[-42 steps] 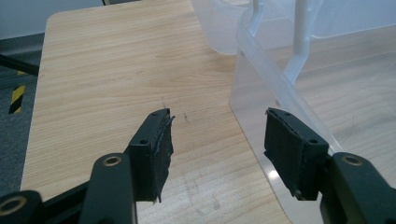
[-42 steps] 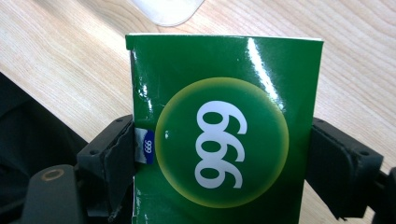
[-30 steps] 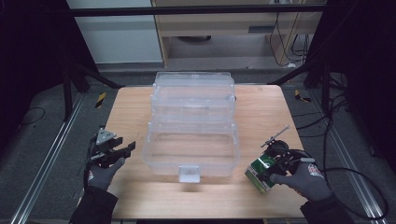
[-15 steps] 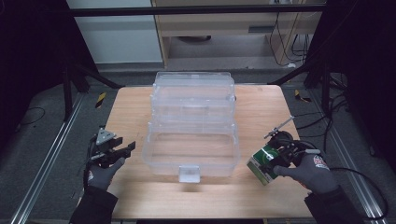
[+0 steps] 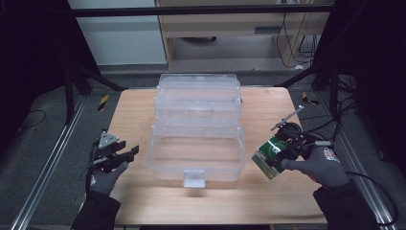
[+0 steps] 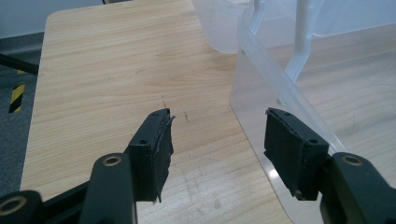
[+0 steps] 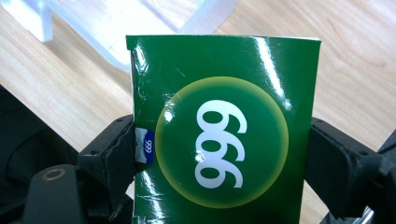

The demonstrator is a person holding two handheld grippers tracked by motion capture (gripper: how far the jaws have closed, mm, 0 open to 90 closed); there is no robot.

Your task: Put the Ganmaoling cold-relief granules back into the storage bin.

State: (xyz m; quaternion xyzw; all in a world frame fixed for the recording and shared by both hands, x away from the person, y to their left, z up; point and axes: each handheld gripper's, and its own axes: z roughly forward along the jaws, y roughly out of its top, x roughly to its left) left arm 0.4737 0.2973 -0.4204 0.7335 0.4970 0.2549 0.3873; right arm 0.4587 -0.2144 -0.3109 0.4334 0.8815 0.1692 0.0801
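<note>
A clear plastic tiered storage box [image 5: 197, 124] stands open in the middle of the wooden table [image 5: 134, 110]. My right gripper [image 5: 277, 155] is shut on a green carton [image 5: 268, 155] printed with white digits [image 7: 224, 140], held above the table just right of the box's front bin. Both pads press the carton's sides in the right gripper view. My left gripper [image 5: 125, 155] hovers at the table's left, open and empty, its jaws pointing toward the box's left wall [image 6: 280, 93].
The box's front bin [image 5: 194, 155] has a small white latch [image 5: 194, 178] at its near edge. Bare wood [image 6: 116, 70] lies left of the box. Cables [image 5: 335, 120] run off the table's right side.
My right gripper has lifted the green carton upward and slightly toward the box. The left gripper has stayed where it was.
</note>
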